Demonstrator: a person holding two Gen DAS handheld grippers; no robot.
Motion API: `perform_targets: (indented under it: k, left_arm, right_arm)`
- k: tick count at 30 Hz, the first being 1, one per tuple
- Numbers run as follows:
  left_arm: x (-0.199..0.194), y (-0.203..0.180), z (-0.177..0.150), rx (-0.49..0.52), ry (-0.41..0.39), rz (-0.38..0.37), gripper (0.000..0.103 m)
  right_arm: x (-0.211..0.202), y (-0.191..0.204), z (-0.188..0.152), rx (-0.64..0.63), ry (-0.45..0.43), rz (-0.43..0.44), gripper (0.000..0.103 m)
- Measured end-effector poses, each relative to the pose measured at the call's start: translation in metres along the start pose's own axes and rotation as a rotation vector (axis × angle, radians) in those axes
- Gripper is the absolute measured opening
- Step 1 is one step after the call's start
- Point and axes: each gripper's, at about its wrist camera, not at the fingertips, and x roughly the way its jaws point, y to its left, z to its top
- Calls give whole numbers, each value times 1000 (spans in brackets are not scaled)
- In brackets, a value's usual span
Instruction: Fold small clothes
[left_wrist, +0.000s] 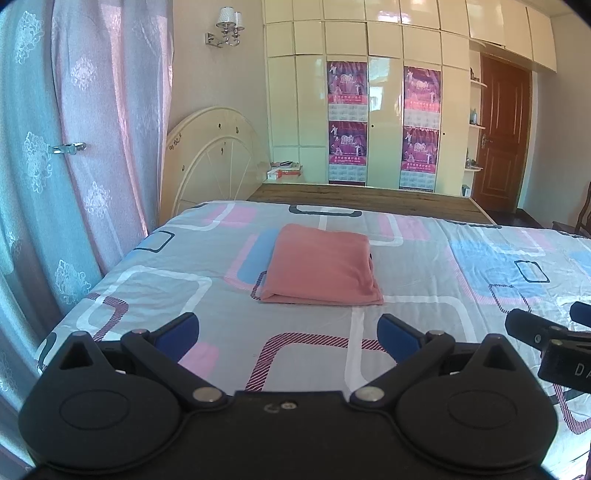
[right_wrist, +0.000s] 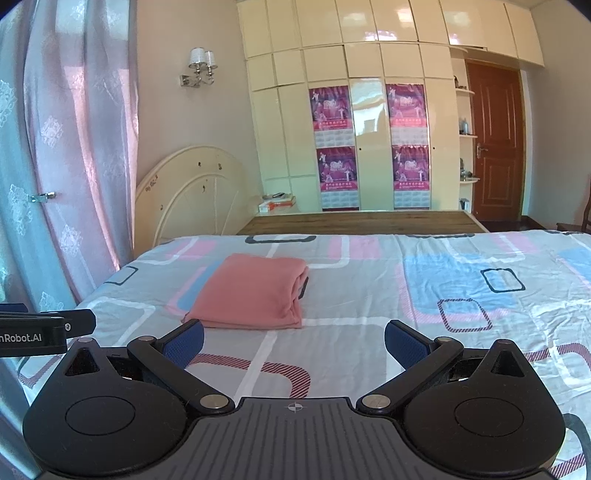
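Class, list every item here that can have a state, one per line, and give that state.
pink garment: folded, flat on the bed sheet
left gripper: open, empty
right gripper: open, empty
brown door: closed
wardrobe doors: closed
curtain: drawn

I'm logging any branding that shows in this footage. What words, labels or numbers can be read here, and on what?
"nRobot.AI", cut off at the frame's left edge: on the left gripper's black body, in the right wrist view.
"DA", cut off at the frame's right edge: on the right gripper's body, in the left wrist view.
Posters on the wardrobe: text and calendar grids too small to read.
Folded pink garment: no text.
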Motion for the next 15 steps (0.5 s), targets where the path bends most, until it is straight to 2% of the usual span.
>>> perform_targets:
  k: [15]
  left_arm:
    - [20, -3, 2, 2, 31, -5, 102]
  right_arm:
    - [16, -2, 0, 12, 20, 0, 103]
